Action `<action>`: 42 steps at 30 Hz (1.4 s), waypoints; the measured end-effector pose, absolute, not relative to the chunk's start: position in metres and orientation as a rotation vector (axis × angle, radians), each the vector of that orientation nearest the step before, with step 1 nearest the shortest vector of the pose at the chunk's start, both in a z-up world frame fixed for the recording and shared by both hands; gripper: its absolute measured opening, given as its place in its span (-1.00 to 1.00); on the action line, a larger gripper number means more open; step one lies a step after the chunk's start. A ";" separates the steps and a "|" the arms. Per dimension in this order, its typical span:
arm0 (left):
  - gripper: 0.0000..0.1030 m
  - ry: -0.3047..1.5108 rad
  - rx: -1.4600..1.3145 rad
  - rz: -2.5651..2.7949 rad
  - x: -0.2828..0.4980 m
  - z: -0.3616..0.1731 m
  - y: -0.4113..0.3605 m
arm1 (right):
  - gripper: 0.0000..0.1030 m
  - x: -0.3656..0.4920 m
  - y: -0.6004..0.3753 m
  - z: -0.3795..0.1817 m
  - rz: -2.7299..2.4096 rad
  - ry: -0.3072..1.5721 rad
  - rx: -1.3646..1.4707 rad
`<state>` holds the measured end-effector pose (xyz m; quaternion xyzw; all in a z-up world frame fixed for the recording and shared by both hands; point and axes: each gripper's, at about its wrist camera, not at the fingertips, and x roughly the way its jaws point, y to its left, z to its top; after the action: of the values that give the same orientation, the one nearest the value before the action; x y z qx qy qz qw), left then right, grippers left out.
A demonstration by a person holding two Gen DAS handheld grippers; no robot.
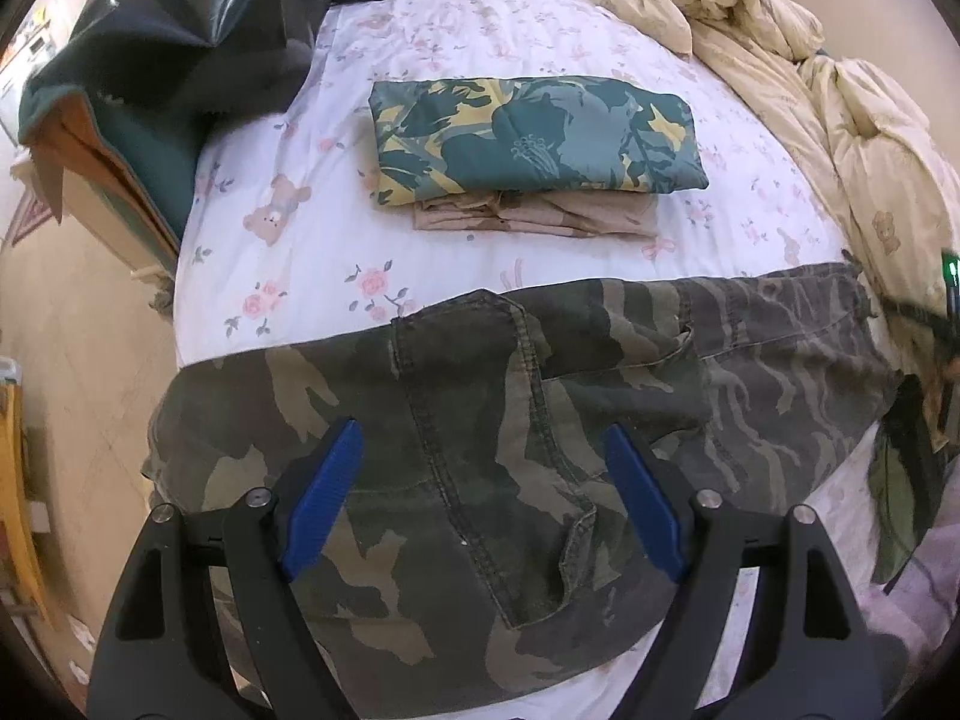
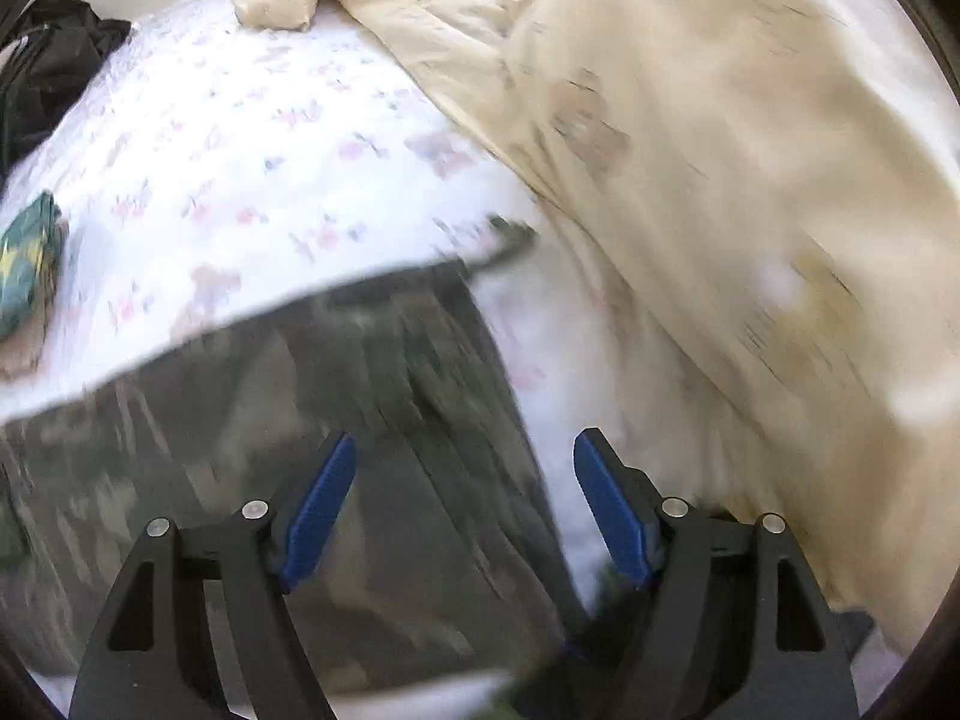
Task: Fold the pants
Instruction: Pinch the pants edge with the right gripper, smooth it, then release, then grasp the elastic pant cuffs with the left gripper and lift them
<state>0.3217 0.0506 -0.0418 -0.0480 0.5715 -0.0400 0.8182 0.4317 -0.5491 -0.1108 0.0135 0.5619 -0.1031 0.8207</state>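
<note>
Camouflage pants [image 1: 540, 420] lie spread across the near edge of the bed, their pocket seams facing up. My left gripper [image 1: 483, 450] is open and empty, hovering just above the pants' middle. In the blurred right wrist view the same pants [image 2: 300, 420] fill the lower left, and their right edge runs under my right gripper [image 2: 465, 462], which is open and empty above them.
A folded green floral garment [image 1: 534, 132] lies on a folded tan one [image 1: 528, 216] at mid-bed. A cream duvet [image 1: 840, 108] is heaped on the right, also in the right wrist view [image 2: 720, 180]. Dark clothes [image 1: 198, 24] pile at the back left. The floral sheet [image 1: 300, 276] covers the bed.
</note>
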 end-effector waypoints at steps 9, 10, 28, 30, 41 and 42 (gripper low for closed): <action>0.56 1.248 -0.091 -0.051 0.329 -0.055 0.059 | -0.97 0.469 -0.536 -0.144 -0.204 1.165 -0.050; 0.56 1.251 -0.096 -0.052 0.330 -0.056 0.059 | -0.98 0.469 -0.539 -0.135 -0.213 1.122 -0.032; 0.56 1.241 -0.105 -0.081 0.328 -0.047 0.058 | -0.66 0.422 -0.578 -0.116 -0.267 1.107 0.121; 0.56 1.237 -0.114 -0.090 0.328 -0.045 0.058 | -0.26 0.395 -0.582 -0.116 -0.271 1.111 0.160; 0.56 1.180 -0.180 0.035 0.327 -0.033 0.099 | -0.99 0.360 -0.553 -0.177 -0.303 1.328 0.095; 0.56 1.173 -0.190 0.048 0.325 -0.030 0.107 | -0.99 0.360 -0.548 -0.171 -0.397 1.333 -0.020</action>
<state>0.3254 0.1073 -0.0302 -0.0894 0.5527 0.0228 0.8282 0.3597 -0.5482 -0.1709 -0.0091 0.6142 -0.1827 0.7677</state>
